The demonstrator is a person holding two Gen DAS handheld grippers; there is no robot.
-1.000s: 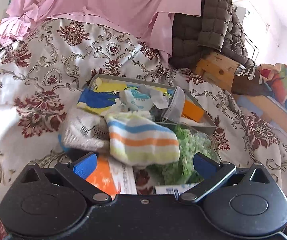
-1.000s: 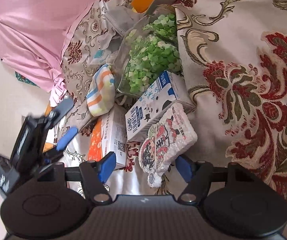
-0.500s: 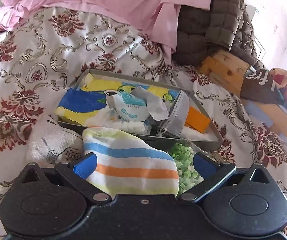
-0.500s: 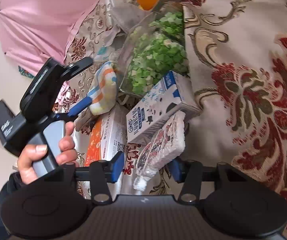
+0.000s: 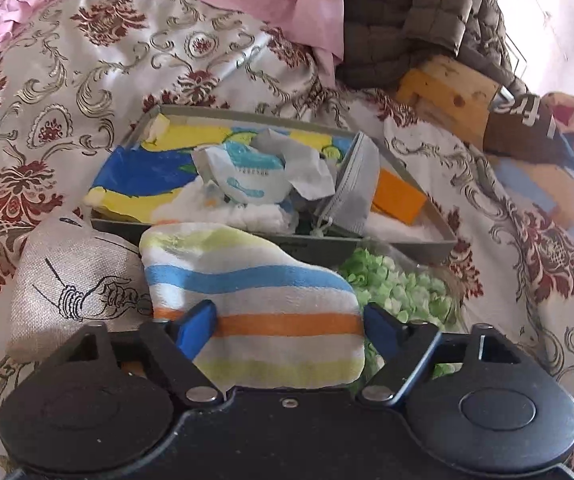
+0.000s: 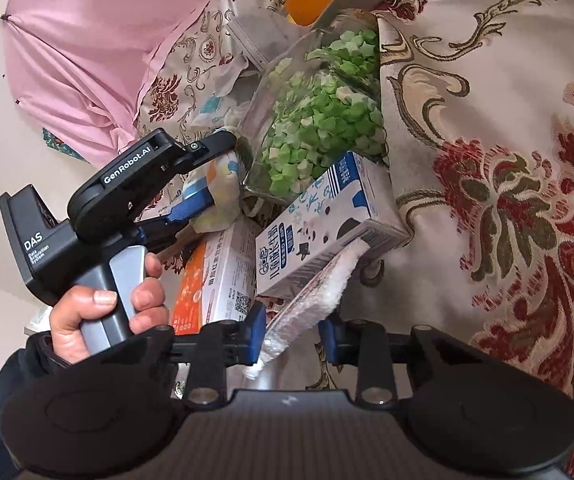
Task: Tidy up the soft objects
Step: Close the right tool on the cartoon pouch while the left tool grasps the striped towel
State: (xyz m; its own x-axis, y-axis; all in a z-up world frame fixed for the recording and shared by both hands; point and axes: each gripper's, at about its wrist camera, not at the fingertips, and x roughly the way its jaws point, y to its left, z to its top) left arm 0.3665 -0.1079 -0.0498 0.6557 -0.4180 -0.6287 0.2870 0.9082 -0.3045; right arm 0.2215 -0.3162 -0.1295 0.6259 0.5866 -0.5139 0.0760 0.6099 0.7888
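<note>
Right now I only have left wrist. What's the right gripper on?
Observer: The right gripper is closing on a white printed cloth, which sits between its jaws.
Operator: Anything against that cloth?
Observer: A milk carton lies against its far end.
Operator: What else is next to the carton?
Observer: An orange-and-white box lies right beside it, on the side toward the other gripper.
</note>
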